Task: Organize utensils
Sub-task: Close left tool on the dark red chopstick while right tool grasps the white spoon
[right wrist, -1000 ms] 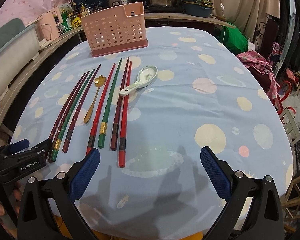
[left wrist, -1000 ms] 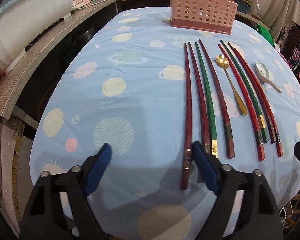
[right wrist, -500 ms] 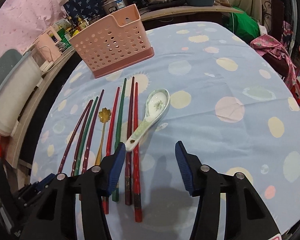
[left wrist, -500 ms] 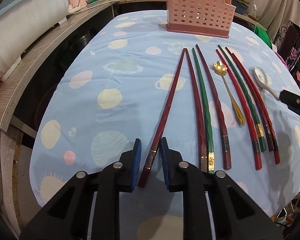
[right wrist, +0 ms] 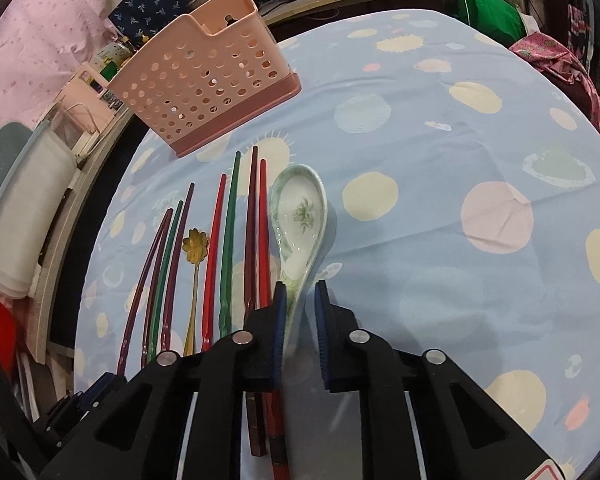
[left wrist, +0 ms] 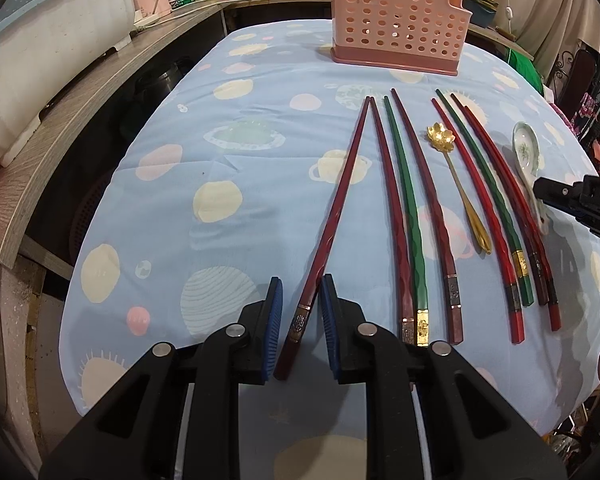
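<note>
Left gripper [left wrist: 300, 320] has closed on near end of leftmost chopstick [left wrist: 332, 216]; right gripper [right wrist: 300, 320] narrowed around spoon [right wrist: 302, 220] handle. Both pickups underway.

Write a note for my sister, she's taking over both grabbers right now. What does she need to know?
Left gripper: closed around the thick end of the leftmost dark red chopstick; a firm grip cannot be confirmed.
Right gripper: jaws astride the handle of the white ceramic spoon, nearly shut; a firm grip cannot be confirmed.
On the tablecloth: the other chopsticks and the gold flower spoon.
Pink perforated holder: at the far end; no utensils visible in it.
Left: move everything into the holder.
</note>
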A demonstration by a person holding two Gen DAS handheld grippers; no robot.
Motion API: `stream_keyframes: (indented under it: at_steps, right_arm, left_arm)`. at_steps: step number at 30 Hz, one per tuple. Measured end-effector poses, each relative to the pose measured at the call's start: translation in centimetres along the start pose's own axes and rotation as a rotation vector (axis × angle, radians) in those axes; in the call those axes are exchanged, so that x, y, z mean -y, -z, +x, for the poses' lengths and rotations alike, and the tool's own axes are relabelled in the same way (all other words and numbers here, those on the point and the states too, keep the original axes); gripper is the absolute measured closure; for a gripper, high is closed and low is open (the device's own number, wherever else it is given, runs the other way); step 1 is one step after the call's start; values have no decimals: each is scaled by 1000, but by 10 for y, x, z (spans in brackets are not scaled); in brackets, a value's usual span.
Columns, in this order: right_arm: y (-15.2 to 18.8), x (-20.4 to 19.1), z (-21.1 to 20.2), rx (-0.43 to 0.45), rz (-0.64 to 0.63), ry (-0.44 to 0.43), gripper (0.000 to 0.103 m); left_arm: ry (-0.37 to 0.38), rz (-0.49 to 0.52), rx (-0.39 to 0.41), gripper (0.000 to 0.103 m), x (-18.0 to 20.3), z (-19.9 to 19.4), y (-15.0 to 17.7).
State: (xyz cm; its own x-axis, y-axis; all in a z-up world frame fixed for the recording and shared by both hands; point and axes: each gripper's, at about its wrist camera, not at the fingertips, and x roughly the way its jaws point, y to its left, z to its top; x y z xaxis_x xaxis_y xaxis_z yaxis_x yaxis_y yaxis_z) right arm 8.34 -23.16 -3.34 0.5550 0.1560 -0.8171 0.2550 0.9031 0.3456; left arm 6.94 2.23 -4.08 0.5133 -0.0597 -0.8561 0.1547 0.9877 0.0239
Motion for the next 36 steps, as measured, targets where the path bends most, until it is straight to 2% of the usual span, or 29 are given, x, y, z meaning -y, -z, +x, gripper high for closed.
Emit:
stream_keyframes:
  at_steps: [4, 8, 17, 22, 26, 29, 36]
  right_arm:
    - [1, 0, -2, -3, 5, 1, 96]
    - [1, -1, -2, -1, 7, -7, 90]
    - [6, -6, 3, -10, -16, 12, 90]
    - [13, -9, 0, 10, -55, 28, 90]
    - [17, -8, -3, 16, -71, 42, 95]
    - [19, -5, -8, 19, -70, 48, 96]
    - [21, 2, -34, 61, -72, 58, 96]
  left_arm:
    - [-1, 0, 0, 84, 0, 0, 0]
    - [-4, 2, 2, 84, 1, 0, 0]
    - [3, -1, 5, 84, 1, -1, 1]
    - [14, -8, 10, 84, -1, -2, 2]
    - [30, -11, 13, 84, -3, -3, 4]
    - [50, -12, 10, 92, -4, -5, 6]
    - [84, -39, 2, 96, -9, -12, 9]
